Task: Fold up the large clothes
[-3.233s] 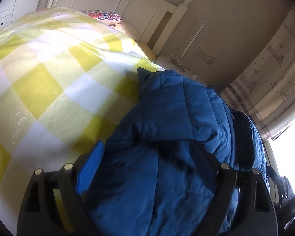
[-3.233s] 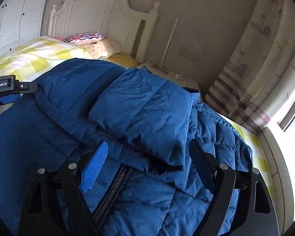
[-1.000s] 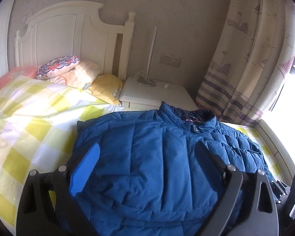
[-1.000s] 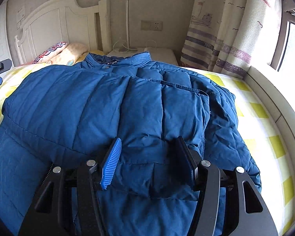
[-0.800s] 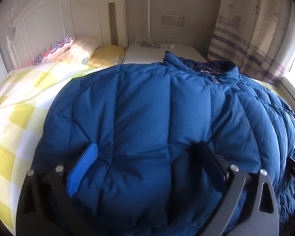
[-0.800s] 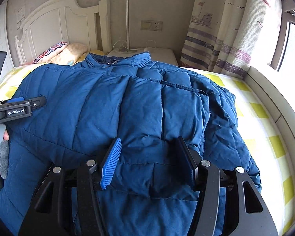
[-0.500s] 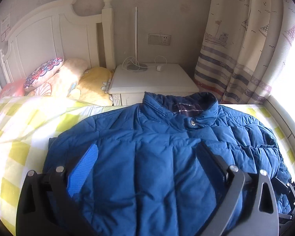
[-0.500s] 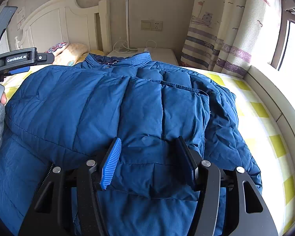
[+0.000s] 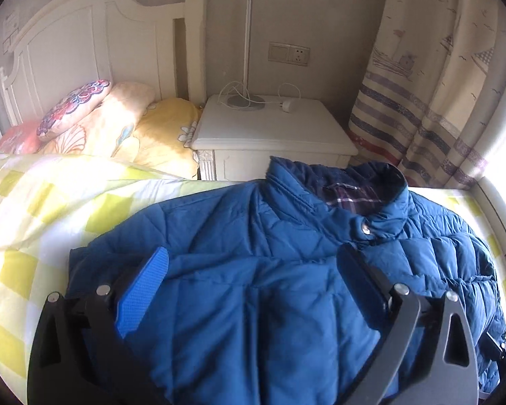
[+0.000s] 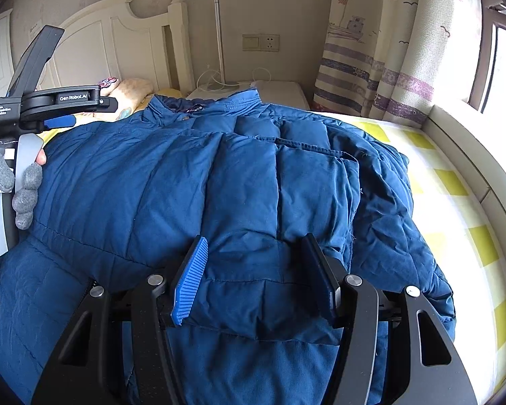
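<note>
1. Jaws first: the right gripper (image 10: 253,270) stands about half open, and a thick fold of the blue padded jacket (image 10: 199,182) fills the gap, with both pads pressed against it from either side.
2. That fold is the doubled-over part of the jacket; its lower edge hangs just behind the right gripper's pads, over the layer beneath.
3. Over to the left gripper (image 9: 253,287): wide open, with the blue pad on one side and the black finger on the other, well apart. Jacket fabric lies under and between them, but whether the pads actually touch it cannot be told from the left wrist view.
4. From the right wrist view the left gripper (image 10: 60,104) hovers over the jacket's left shoulder, held by a hand in a grey glove (image 10: 3,185).
5. Moving outward: the jacket lies spread on the bed (image 9: 33,209), over a yellow-and-white checked cover, with its collar (image 9: 337,192) at the bed's edge nearest the white nightstand (image 9: 270,128).
6. Pillows (image 9: 118,125) sit at the corner by the white headboard (image 9: 84,44); a striped curtain (image 9: 431,101) hangs beyond the nightstand.
</note>
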